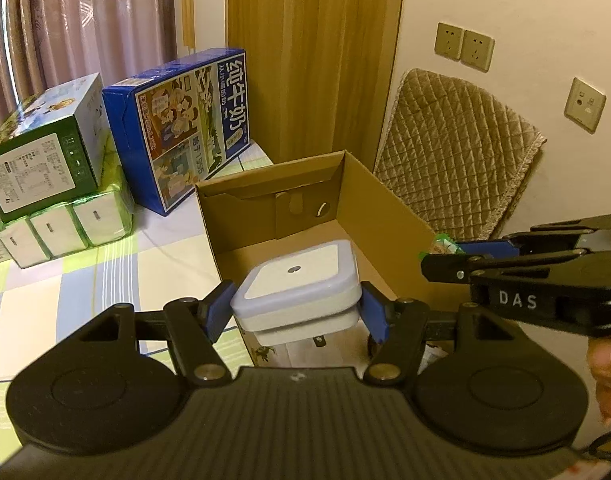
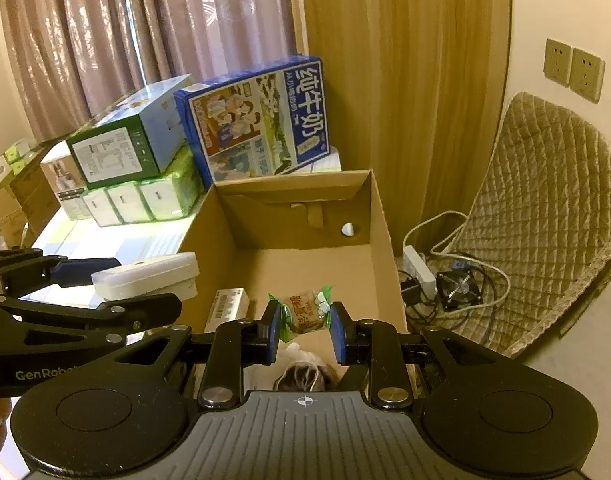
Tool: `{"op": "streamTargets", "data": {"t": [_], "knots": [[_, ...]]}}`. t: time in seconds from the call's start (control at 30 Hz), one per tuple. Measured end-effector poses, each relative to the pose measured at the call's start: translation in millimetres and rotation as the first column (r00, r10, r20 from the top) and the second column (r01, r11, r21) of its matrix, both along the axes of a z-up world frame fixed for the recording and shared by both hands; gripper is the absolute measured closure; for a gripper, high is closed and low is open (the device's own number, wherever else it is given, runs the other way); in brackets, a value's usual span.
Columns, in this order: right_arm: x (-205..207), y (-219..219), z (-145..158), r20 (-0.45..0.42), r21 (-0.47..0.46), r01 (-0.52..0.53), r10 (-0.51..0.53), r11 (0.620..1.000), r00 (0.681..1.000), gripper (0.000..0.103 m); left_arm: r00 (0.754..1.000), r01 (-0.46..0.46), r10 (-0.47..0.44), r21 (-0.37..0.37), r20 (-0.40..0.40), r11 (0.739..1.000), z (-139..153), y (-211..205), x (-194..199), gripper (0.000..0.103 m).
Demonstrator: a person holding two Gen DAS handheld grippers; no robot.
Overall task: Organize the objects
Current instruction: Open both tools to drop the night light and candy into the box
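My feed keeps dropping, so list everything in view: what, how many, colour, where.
Plug-in night light: one, white, held over cardboard box's left edge.
Snack packet: one, green-brown, held above box.
Cardboard box: one, brown, open, on table.
Small carton: one, white, inside box.
Milk carton: one, blue, behind box.
Green box: one, on tissue packs.
Power strip: one, white, floor.
Left gripper: shut.
Right gripper: shut.

Home room, curtains (image 2: pixel 85 40), milk carton (image 1: pixel 185 128)
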State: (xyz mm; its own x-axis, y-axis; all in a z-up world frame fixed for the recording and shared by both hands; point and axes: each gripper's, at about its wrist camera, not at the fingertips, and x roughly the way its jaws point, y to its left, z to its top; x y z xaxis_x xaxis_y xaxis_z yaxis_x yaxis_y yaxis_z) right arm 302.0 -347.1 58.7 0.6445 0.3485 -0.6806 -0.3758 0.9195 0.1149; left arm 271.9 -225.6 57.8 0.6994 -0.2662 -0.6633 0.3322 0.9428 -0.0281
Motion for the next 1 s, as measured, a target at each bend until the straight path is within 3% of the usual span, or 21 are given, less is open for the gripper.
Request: {"op": "streamTargets", "data": {"t": [0.2,0.27,0.53,0.87,0.9,0.93,0.97,1.0], "knots": [[17.1,-1.8,-6.1,-0.018,0.006,0.008,-0.008,1.000,1.000,0.080,1.000,0.003,-0.003,0.020,-0.009,1.000,-7.6,1.1,19.0,0.044],[21.4,-1.0,-7.9,-0.021,0.005,0.011,-0.010,1.000,1.000,0.080,1.000,0.011,-0.010,0.029,-0.009,1.000,-9.9,0.1,25.8,0.056],[31.5,-4.6,-16.6,-0.036,0.008,0.023,-0.023,1.000,0.999,0.080,1.000,0.010,-0.010,0.009,-0.006,1.000,-10.6,5.2,42.6,0.056],[31.4,1.2,-14.8,-0.037,0.065,0.007,-0.005,0.998,0.999,0.080,1.000,-0.026,0.026,0.000,-0.005,1.000,-6.8,22.6,34.7,0.056],[32.4,1.1,-14.1,-0.033,0.088,0.004,-0.001,0.996,0.999,0.078,0.999,-0.033,0.033,-0.002,-0.005,0.999,-6.7,26.0,32.7,0.056],[33.2,-0.5,-13.0,-0.032,0.116,0.005,-0.002,0.993,0.999,0.064,0.999,-0.043,0.043,-0.003,-0.005,0.999,-6.6,29.9,30.1,0.053],[34.0,-1.9,-12.2,-0.033,0.140,0.013,-0.009,0.990,0.999,0.042,0.999,-0.054,0.054,-0.003,-0.003,0.999,-6.6,33.8,27.1,0.048],[34.4,-3.5,-11.1,-0.033,0.159,0.022,-0.017,0.987,0.999,0.035,0.998,-0.063,0.063,-0.004,-0.002,0.998,-6.8,38.1,24.5,0.045]]}}
